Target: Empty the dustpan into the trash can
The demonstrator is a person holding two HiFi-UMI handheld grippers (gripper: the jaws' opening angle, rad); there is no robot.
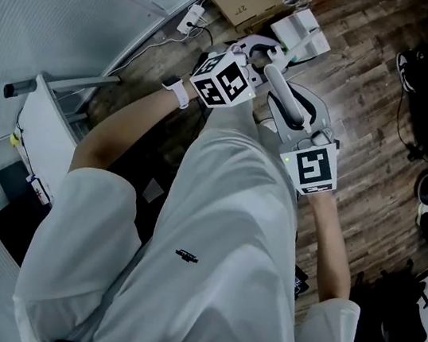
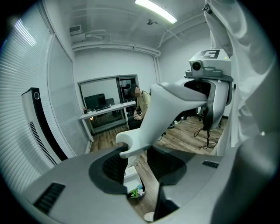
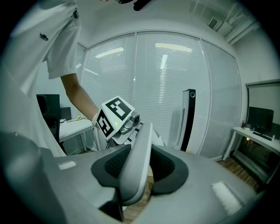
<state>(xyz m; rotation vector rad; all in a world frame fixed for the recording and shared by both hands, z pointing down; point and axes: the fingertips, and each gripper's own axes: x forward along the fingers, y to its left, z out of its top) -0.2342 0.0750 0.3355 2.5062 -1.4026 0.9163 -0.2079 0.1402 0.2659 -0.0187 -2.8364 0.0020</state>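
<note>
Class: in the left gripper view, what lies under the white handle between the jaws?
Under the white handle shows a white container with green scraps inside, wooden floor beside it. The jaws cover its sides, so its full shape is unseen.

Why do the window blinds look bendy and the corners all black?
Right gripper view: its wide-angle lens bows the white window blinds and blackens the corners. Left gripper view: same dark corners, and the long ceiling light glares white. Head view: dim and bluish, with the pale curved handle sharp.
</note>
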